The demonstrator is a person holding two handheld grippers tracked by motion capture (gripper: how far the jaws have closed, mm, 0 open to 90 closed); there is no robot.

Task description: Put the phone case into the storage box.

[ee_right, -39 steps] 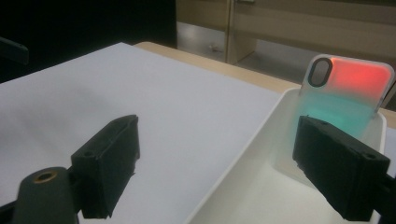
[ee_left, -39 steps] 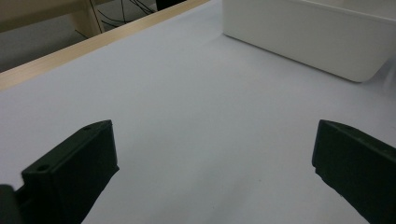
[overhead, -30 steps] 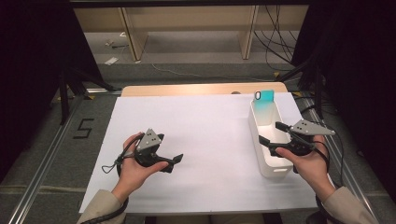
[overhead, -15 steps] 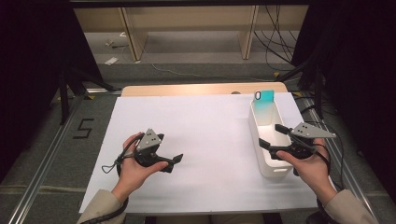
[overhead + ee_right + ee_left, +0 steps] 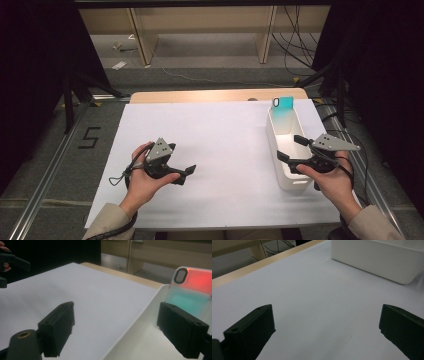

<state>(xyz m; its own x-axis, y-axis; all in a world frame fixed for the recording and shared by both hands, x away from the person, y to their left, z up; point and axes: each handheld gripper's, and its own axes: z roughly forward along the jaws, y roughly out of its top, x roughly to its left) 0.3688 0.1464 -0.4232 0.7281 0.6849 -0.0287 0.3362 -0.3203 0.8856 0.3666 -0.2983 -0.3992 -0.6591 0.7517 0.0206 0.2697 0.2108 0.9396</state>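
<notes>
Right gripper (image 5: 290, 148) hovering over the near half of the bin (image 5: 284, 176), jaws spread wide with nothing between them, one jaw over the white sheet (image 5: 220, 135) and the other over the bin's inside. Probably lined up this way to straddle the bin wall, or to reach along the trough toward the case (image 5: 284, 106). Aimed toward 11 o'clock on the table.

Left gripper (image 5: 186, 173) resting low on the sheet at about 7 o'clock, jaws also spread and empty, pointing toward 3 o'clock at the bin. Likely parked there out of the way, ready to steady the bin if needed.

Case standing on end at the bin's far end, about 1 o'clock on the table, leaning against the end wall and poking above the rim. Likely propped like that so a top edge stays free to pinch.

In the right gripper view, case (image 5: 192, 293) translucent, frosted, fading from red-orange at the top to teal below, with a dark-rimmed oval camera cutout (image 5: 180, 275) in the upper corner. Looks thin and glossy, probably slippery and a bit flexible.
</notes>
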